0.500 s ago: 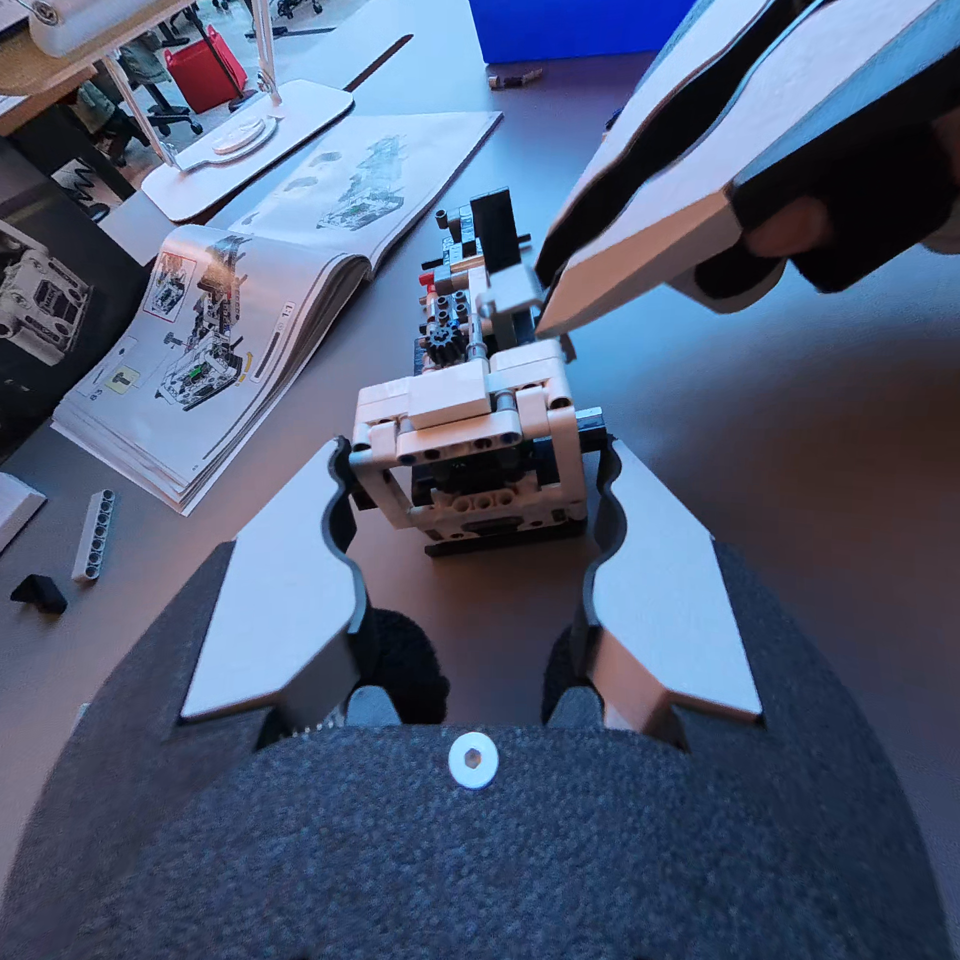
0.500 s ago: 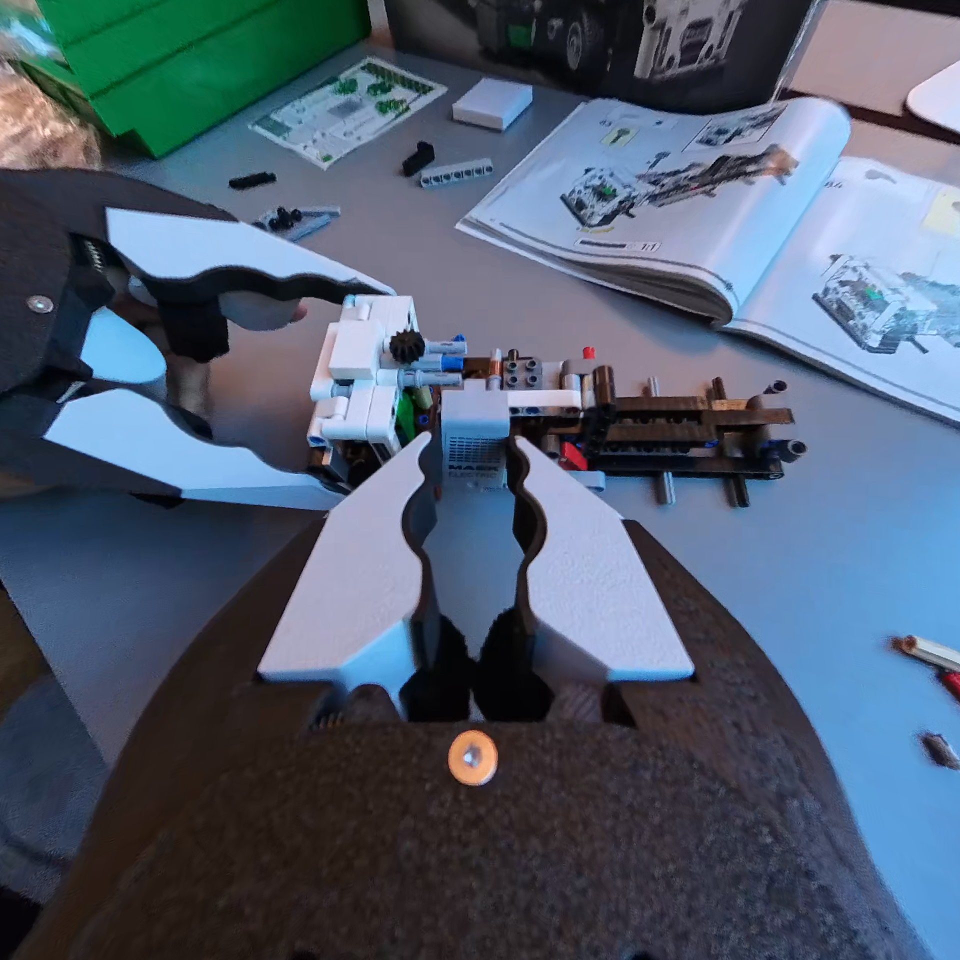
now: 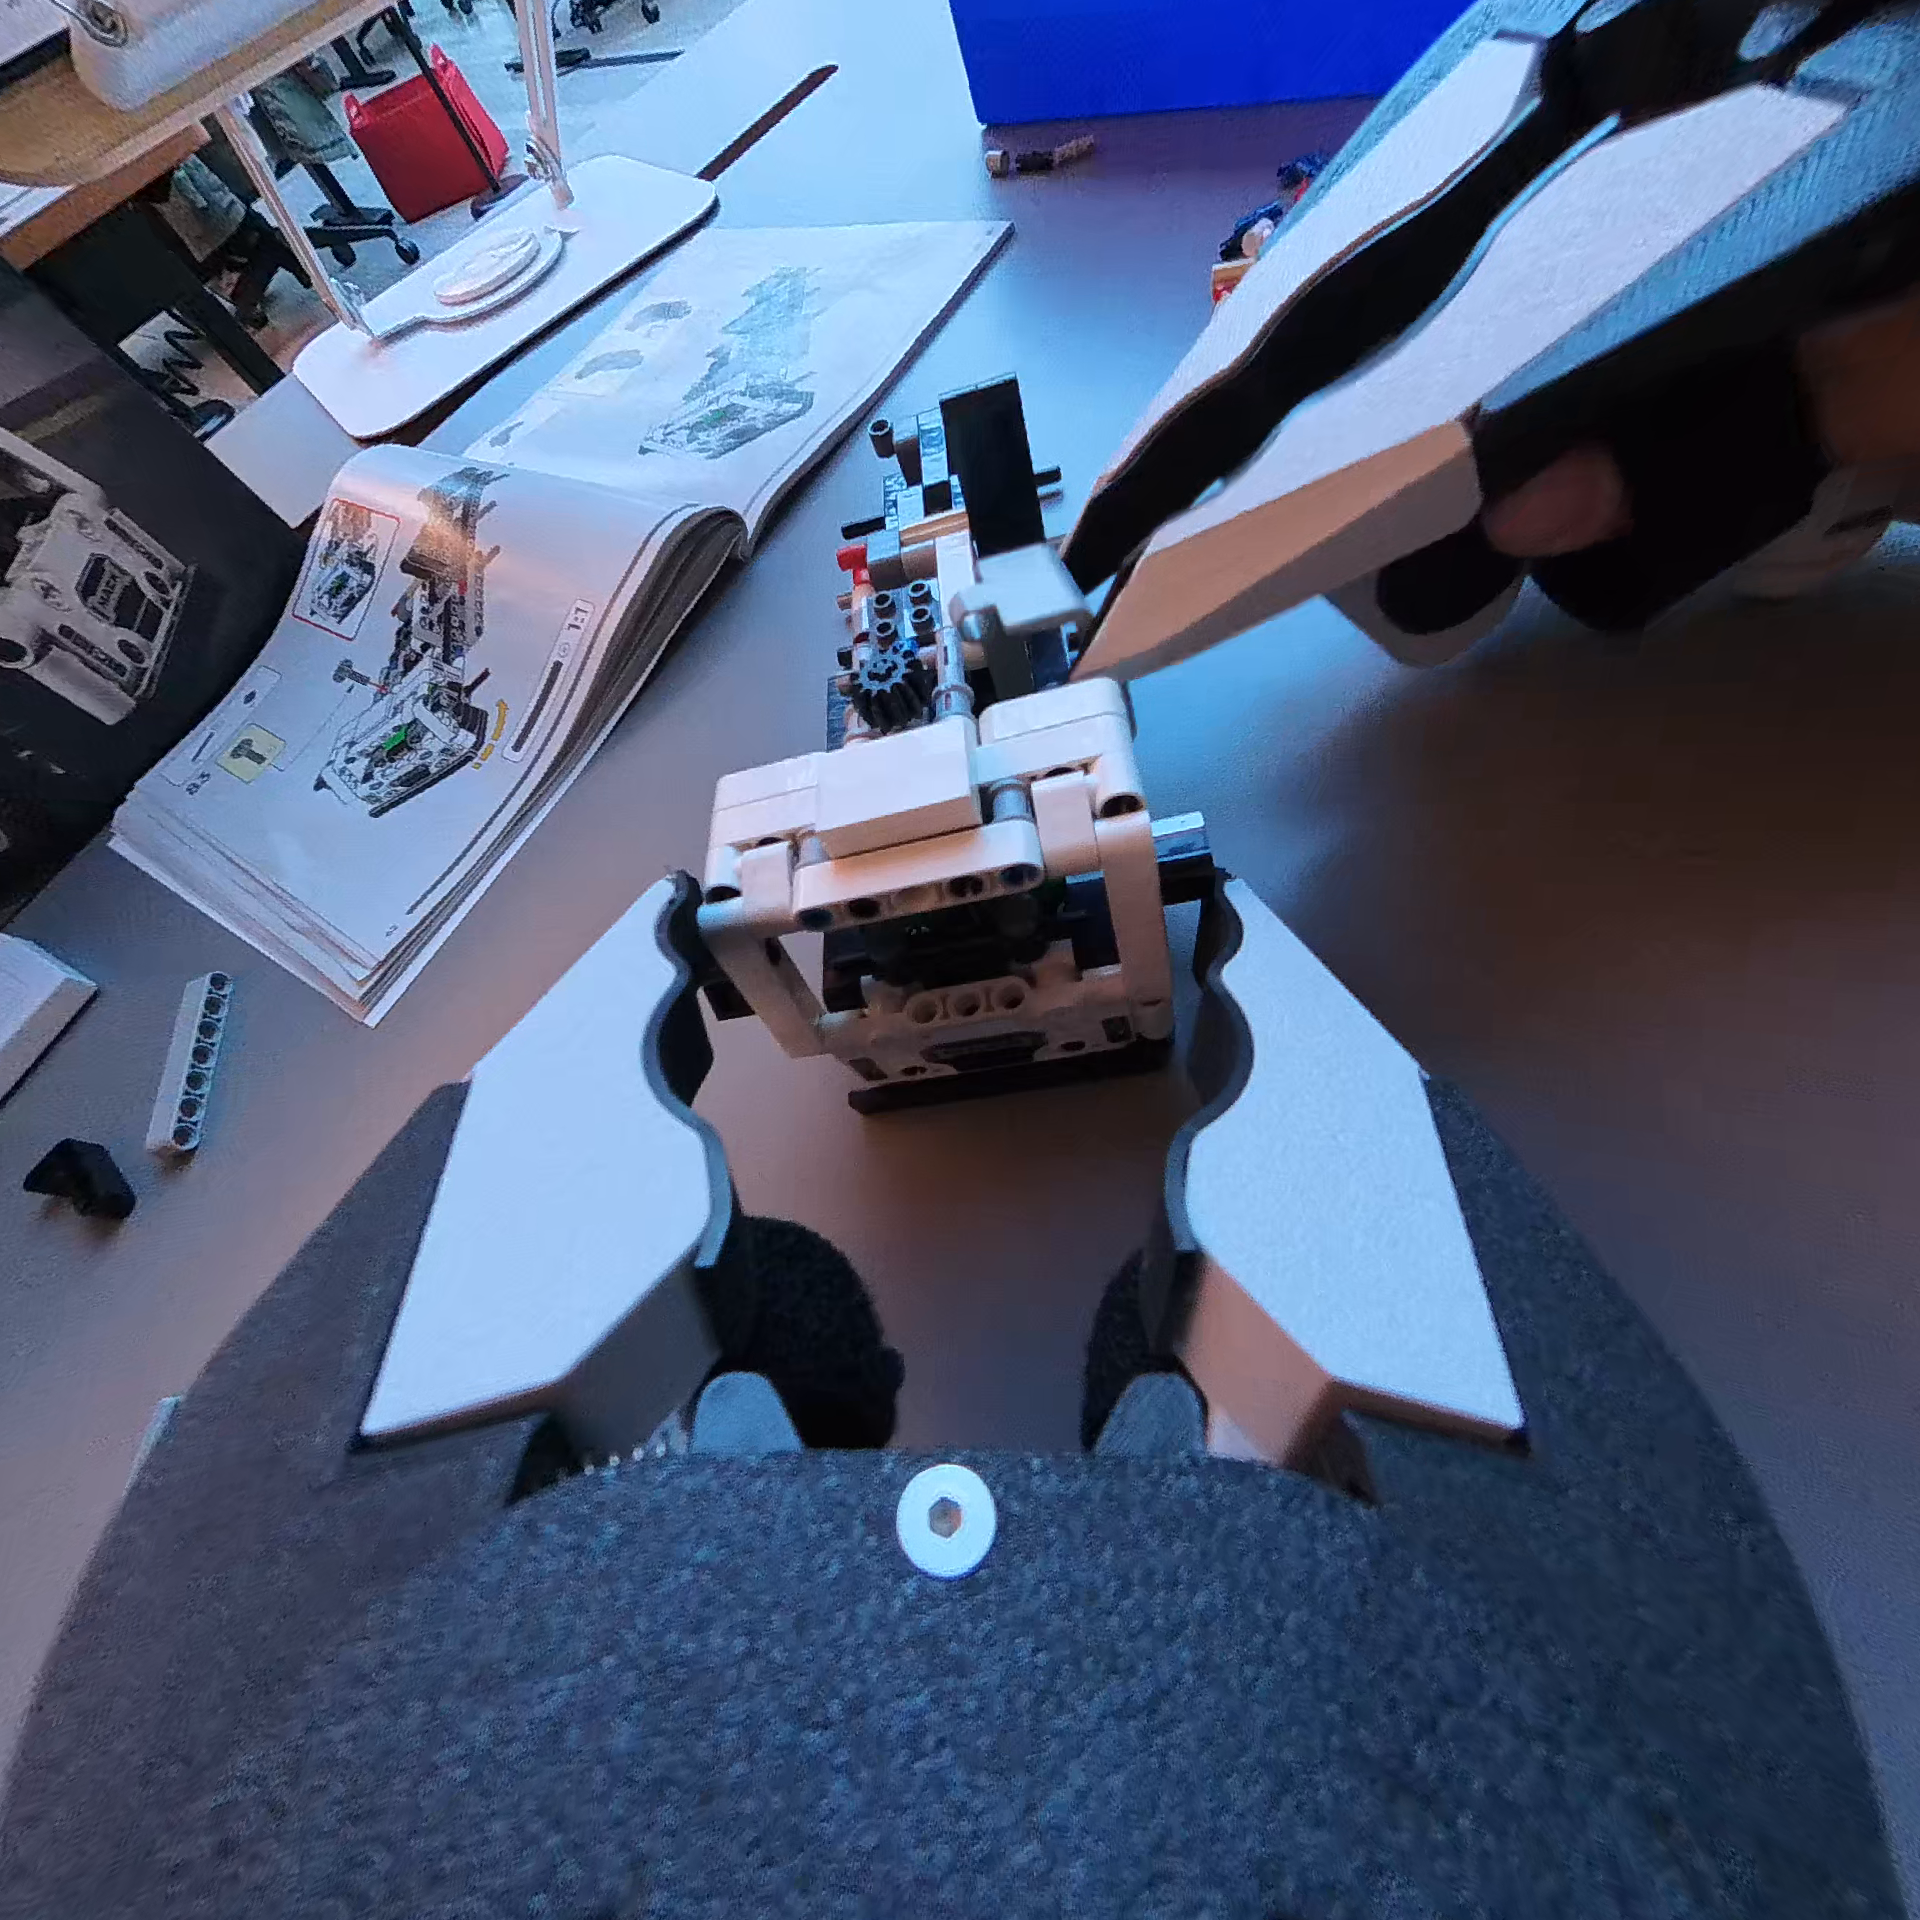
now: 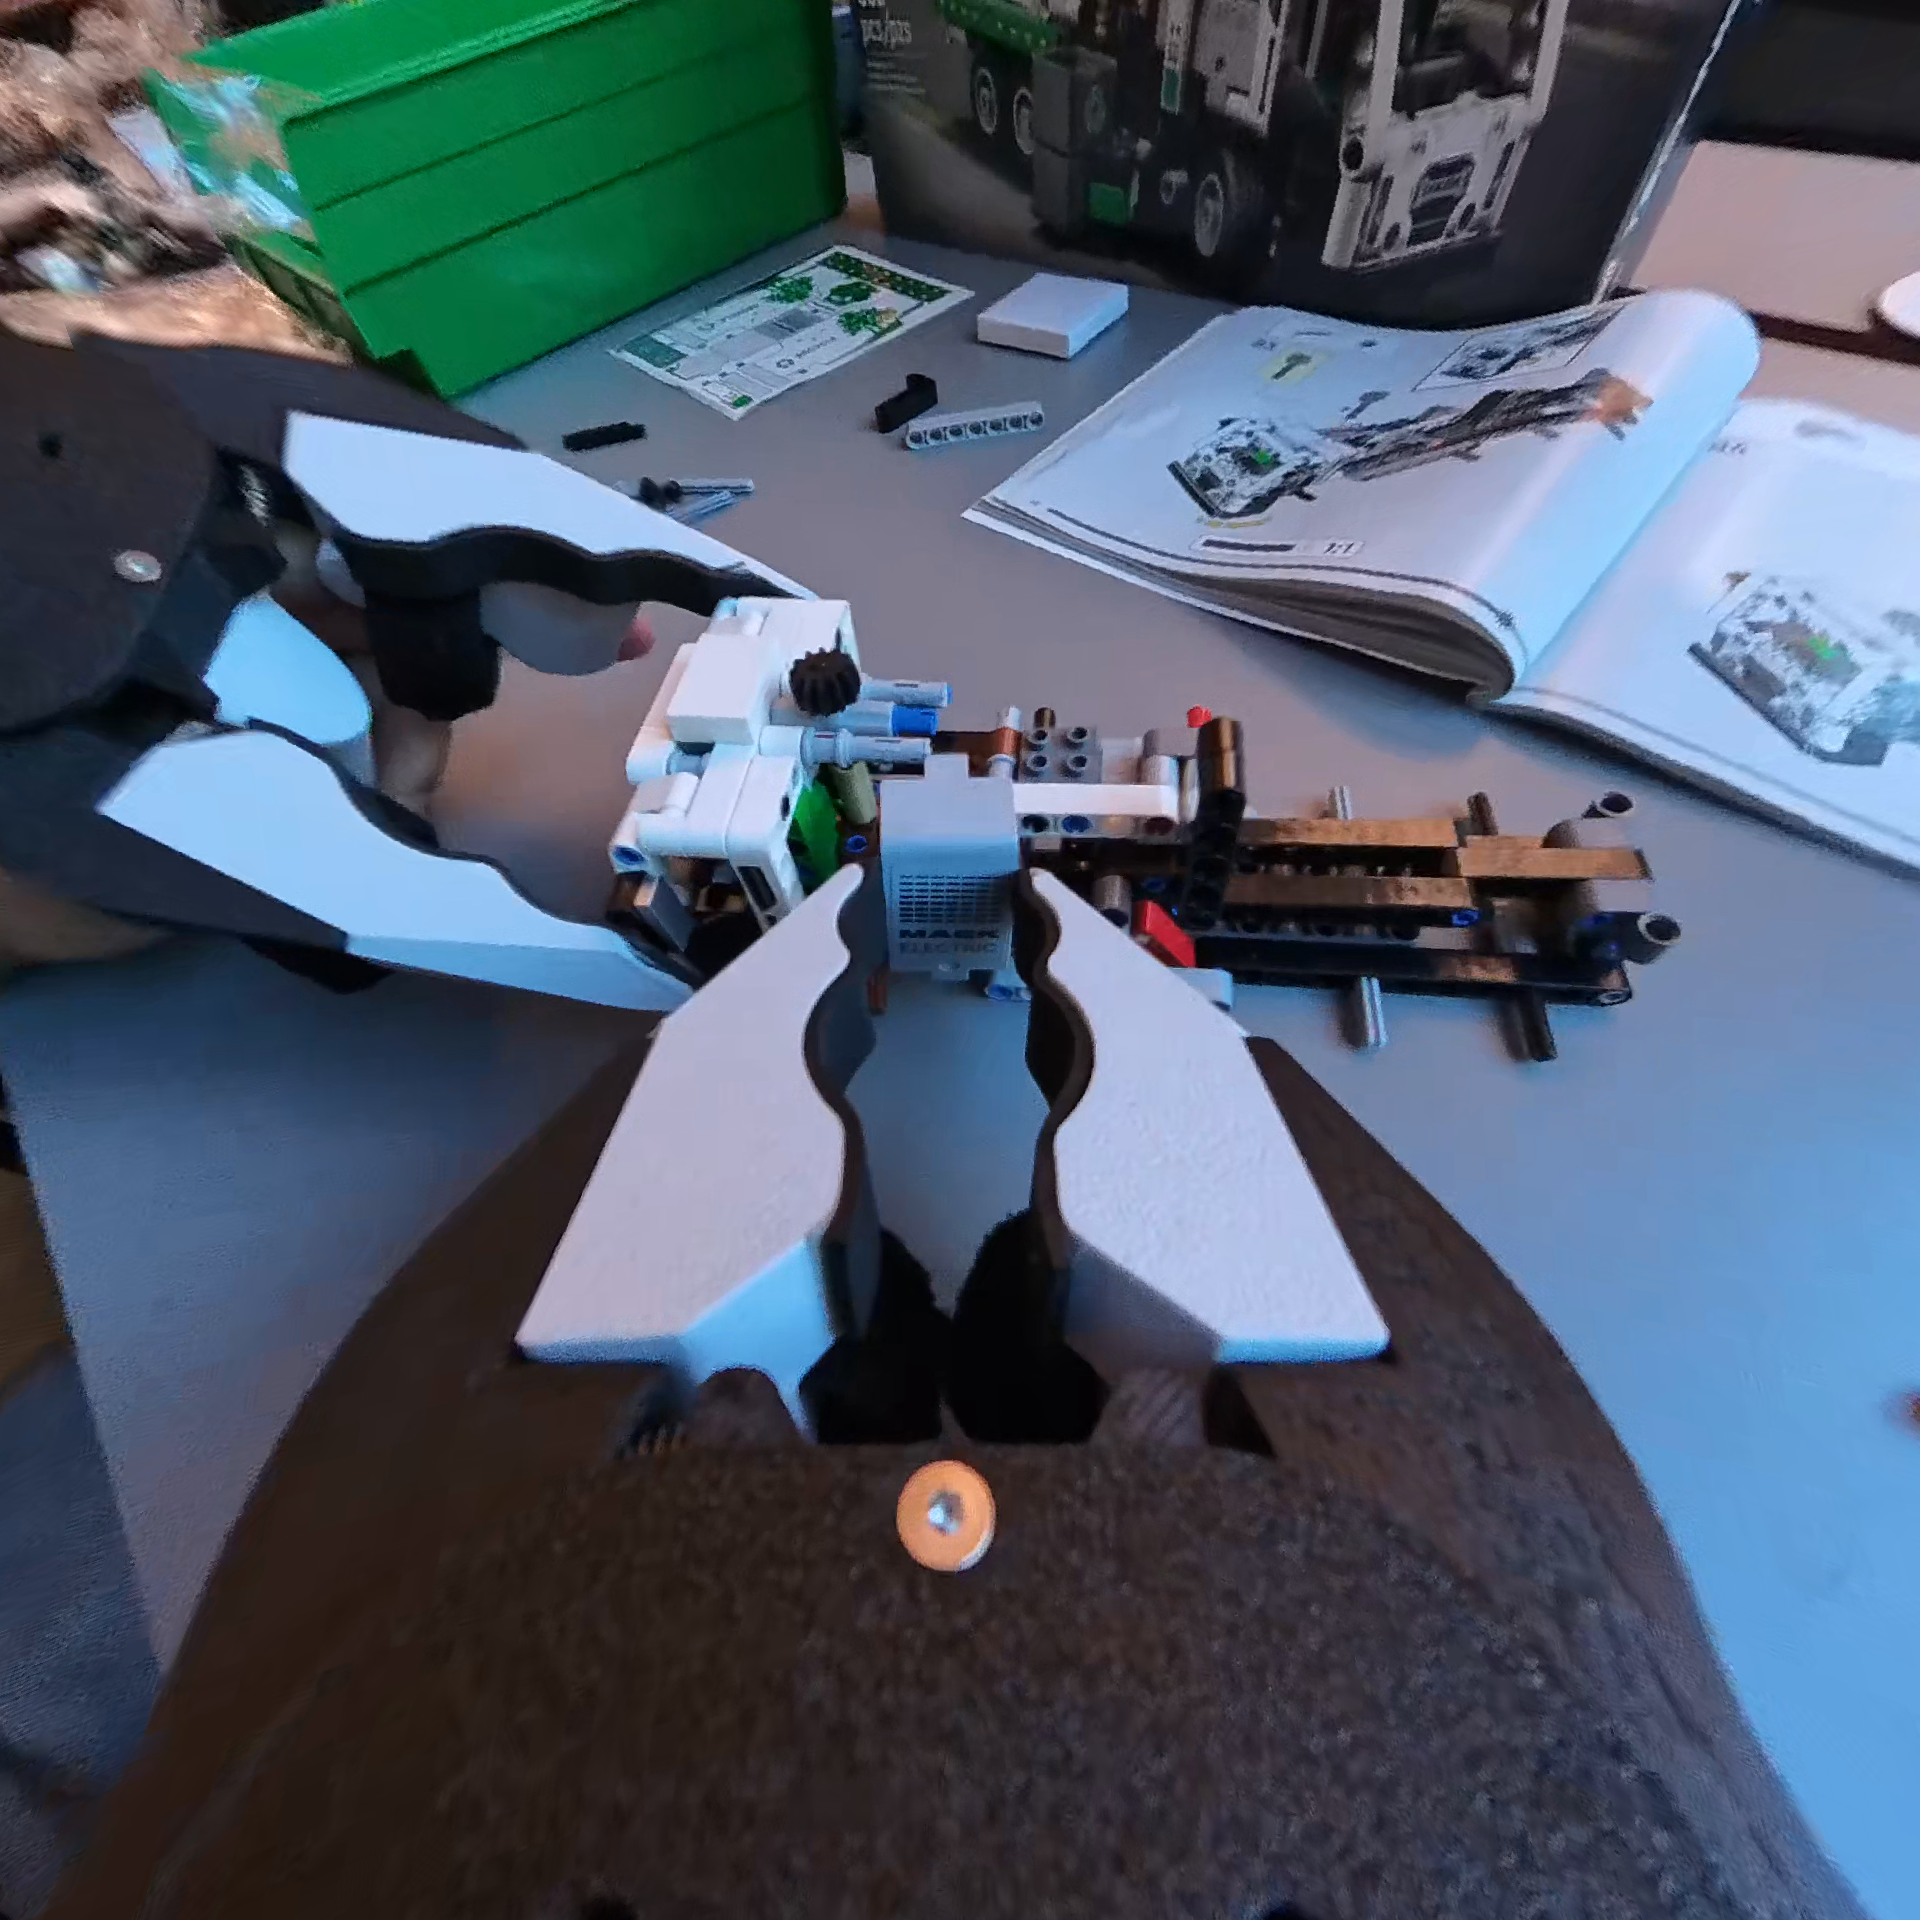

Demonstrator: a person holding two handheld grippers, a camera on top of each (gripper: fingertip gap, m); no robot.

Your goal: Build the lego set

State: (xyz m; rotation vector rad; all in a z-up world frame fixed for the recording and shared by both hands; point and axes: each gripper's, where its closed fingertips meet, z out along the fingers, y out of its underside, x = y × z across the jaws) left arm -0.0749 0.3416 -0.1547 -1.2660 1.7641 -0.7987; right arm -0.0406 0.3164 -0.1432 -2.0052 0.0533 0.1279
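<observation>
- Two grippers work on one long, partly built lego truck chassis (image 4: 1091, 831) of white, black and brown bricks, which lies lengthwise on the grey tabletop (image 4: 1558, 1247).
- The left gripper (image 3: 951, 925), with broad white fingers on a dark speckled body, stands wide apart around the white cab end of the chassis (image 3: 935, 894); its fingertips sit just beside the frame on either side, and whether they press on it cannot be told.
- The right gripper (image 4: 945, 914) is narrowed onto a light grey box-shaped brick (image 4: 948, 883) fixed to the side of the chassis, one finger at each flank, seemingly gripping it.
- The right wrist view alone shows a green plastic bin (image 4: 540, 177), a dark set box with a truck picture (image 4: 1299, 135), a sticker sheet (image 4: 795, 327) and a flat white tile (image 4: 1051, 314).
- The left wrist view alone shows a blue bin (image 3: 1164, 52) and the white base of a desk lamp (image 3: 499, 281).
- Both views show the open instruction booklet (image 3: 468, 665), lying beside the chassis.
- A grey holed beam (image 3: 190, 1060) and a small black piece (image 3: 78, 1179) lie loose near the booklet.
- A black toothed gear (image 4: 823, 684) sits on top of the cab end.
</observation>
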